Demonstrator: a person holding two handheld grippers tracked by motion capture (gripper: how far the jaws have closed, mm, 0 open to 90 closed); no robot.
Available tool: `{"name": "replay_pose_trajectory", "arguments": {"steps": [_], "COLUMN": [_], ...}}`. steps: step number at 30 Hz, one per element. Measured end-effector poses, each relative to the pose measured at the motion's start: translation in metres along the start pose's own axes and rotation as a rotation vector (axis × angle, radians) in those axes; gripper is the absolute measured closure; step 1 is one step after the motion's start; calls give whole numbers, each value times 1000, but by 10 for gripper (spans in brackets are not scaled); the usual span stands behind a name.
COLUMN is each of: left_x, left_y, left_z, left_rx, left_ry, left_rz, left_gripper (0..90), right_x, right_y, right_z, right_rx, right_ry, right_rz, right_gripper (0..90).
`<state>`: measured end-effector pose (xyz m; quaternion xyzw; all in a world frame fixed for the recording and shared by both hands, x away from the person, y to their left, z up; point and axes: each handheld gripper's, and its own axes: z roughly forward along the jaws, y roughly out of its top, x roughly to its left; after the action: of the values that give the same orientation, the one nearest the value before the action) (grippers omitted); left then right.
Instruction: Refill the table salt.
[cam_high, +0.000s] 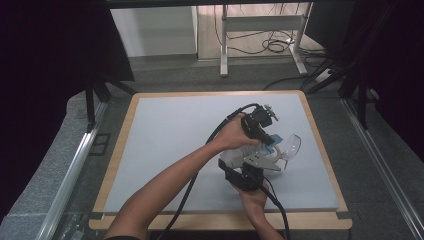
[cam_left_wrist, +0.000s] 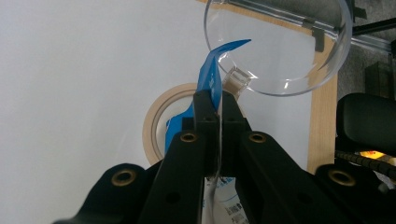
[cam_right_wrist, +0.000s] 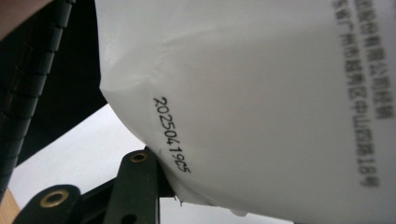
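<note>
Pinching blue tab (cam_left_wrist: 212, 77), left hand-held gripper (cam_left_wrist: 217, 100) closed.

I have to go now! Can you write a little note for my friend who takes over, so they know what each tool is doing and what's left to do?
Left tool: shut on the blue flap at the top of the white pouch.
Right tool: its jaws are around the pouch's lower part from below; how firmly it grips cannot be told.
Things: the pouch is held up over the white mat, beside the clear cup, which lies tipped with its mouth towards the left tool. A roll of tape lies on the mat under the pouch.
Done: both tools have hold of the pouch.
Left: probably opening it and emptying it into the cup.
</note>
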<state>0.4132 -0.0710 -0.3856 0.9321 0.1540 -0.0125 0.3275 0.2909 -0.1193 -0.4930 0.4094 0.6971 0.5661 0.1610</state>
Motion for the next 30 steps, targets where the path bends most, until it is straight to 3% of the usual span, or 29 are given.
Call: {"name": "replay_pose_trajectory", "arguments": {"steps": [13, 30], "left_x": [0, 0], "left_y": [-10, -28], "left_z": [-9, -16], "left_rx": [-44, -74], "left_ry": [2, -5], "left_rz": [-24, -35], "left_gripper": [897, 896], "right_x": [-2, 0], "right_y": [-13, -29], "right_z": [0, 0], "right_rx": [51, 101], "right_ry": [-31, -111], "right_rz": [-25, -47], "right_gripper": [546, 483]}}
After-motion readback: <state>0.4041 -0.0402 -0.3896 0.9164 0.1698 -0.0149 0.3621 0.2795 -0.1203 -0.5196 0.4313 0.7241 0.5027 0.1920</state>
